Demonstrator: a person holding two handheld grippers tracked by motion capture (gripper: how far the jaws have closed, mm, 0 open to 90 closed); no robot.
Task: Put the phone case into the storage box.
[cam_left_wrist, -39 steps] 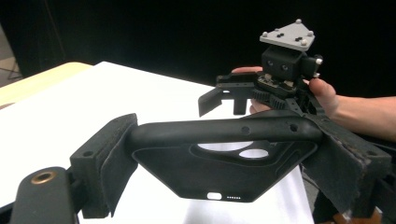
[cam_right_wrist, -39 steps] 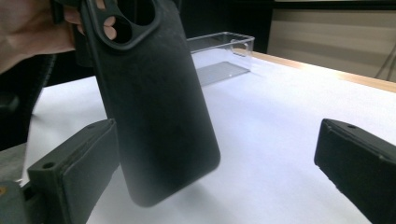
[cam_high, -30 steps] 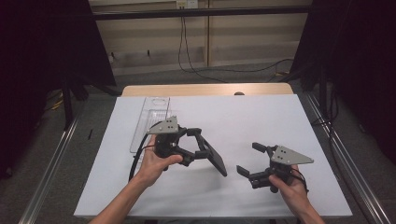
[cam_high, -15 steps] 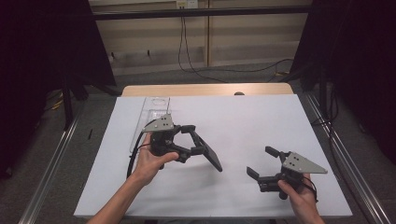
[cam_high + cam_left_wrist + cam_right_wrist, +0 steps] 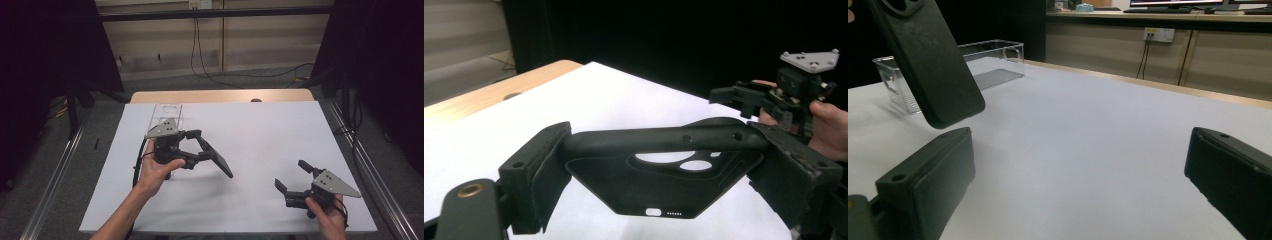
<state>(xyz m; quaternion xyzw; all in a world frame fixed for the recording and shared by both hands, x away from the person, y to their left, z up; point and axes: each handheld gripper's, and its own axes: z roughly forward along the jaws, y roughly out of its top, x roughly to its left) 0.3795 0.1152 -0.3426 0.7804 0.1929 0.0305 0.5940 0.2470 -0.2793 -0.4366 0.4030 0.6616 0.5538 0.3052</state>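
High view: left gripper (image 5: 200,148) jaws clamp phone case (image 5: 218,161), long axis slanting down-right; right gripper (image 5: 294,177) jaws apart.

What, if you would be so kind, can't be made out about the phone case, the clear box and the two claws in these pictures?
- Phone case: in the right gripper view its top is cut off by the frame's edge; in the left gripper view the pads of the left claw cover its two ends.
- Clear box: in the high view it is faint, partly behind the left claw's grey plate; any contents cannot be told.
- Right claw: its body is cut off at the bottom of the right gripper view.
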